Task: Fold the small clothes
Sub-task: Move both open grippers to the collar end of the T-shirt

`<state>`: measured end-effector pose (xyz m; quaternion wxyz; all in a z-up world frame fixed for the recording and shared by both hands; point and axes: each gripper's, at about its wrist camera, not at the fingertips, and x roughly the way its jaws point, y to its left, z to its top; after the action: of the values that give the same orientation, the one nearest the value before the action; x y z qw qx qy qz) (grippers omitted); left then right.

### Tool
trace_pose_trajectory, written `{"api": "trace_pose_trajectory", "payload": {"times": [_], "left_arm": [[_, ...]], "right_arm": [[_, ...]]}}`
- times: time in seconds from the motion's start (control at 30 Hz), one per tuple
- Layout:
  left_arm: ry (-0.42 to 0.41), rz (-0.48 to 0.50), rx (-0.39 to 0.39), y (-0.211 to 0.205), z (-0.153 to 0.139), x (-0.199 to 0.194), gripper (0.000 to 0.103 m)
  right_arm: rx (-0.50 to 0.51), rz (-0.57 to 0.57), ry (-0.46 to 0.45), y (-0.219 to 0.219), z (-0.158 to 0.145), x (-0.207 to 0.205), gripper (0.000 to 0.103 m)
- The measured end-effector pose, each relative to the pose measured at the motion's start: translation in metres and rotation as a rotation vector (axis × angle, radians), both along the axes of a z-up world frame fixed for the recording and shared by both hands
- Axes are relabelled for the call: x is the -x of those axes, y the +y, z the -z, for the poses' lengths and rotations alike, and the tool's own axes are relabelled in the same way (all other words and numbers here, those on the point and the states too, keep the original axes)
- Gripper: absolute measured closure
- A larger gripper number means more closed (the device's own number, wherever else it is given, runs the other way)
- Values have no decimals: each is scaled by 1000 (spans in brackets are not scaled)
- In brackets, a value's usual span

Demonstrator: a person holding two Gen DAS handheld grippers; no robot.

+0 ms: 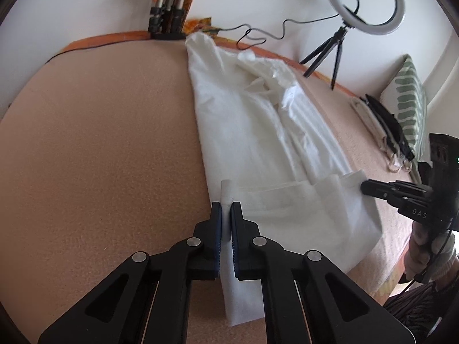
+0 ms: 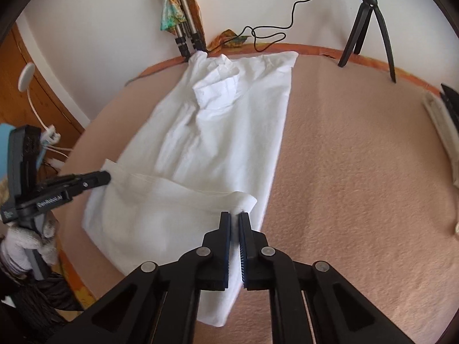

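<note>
Left claw point(image 1: 226, 205): jaws clamped on a pinched corner of the white cotton shirt point(image 1: 258, 132), fabric standing up between the blue pads. Right claw point(image 2: 234, 215): jaws likewise clamped on the opposite hem corner (a small tuft protrudes past the tips). The hem edge is raised between the two claws and laid over the shirt body. The shirt lies lengthwise on the peach textured blanket point(image 1: 100, 143), collar toward 12 o'clock. At 1 o'clock in the left wrist view stands a ring light on a black tripod point(image 1: 364, 3); a green-striped cushion point(image 1: 410, 97) sits at 3 o'clock.
</note>
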<state>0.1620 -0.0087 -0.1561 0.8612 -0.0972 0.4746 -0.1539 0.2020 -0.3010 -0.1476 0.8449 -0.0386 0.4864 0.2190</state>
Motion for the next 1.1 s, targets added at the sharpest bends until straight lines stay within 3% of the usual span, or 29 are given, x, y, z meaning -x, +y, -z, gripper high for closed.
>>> {"api": "trace_pose_trajectory", "payload": {"times": [0.1,0.23,0.33,0.53,0.57,0.67,0.7,0.77,0.83,0.97,1.1], "left_arm": [[9,-11,-5,3,2,-2,95],[2,-44,-25,9,-2,0,92],[-45,-64,-47,14,-12,6,92],[-134,-72,-23,19,-38,10,92],[-149,-75,-15,21,-42,10,90],[-143,-90,29,29,-52,4,68],[-143,-97,53,34,-57,1,68],[-156,-107,57,40,-67,-7,68],[-179,-104,41,46,-79,-20,67],[-207,-94,-5,51,-96,-47,52],[-227,-82,-51,51,-105,-74,52]], "right_arm": [[10,11,27,-2,9,-3,99],[34,21,-16,-8,0,-1,82],[43,38,-46,-15,-9,0,82],[23,47,-136,-16,-32,8,64],[19,46,-163,-15,-36,10,58],[-26,60,-217,-20,-48,14,51],[-52,71,-231,-23,-53,14,50],[-96,81,-244,-29,-66,10,31],[-123,70,-254,-32,-79,4,22],[-119,59,-291,-35,-102,-15,18],[-114,63,-276,-40,-111,-46,16]]}}
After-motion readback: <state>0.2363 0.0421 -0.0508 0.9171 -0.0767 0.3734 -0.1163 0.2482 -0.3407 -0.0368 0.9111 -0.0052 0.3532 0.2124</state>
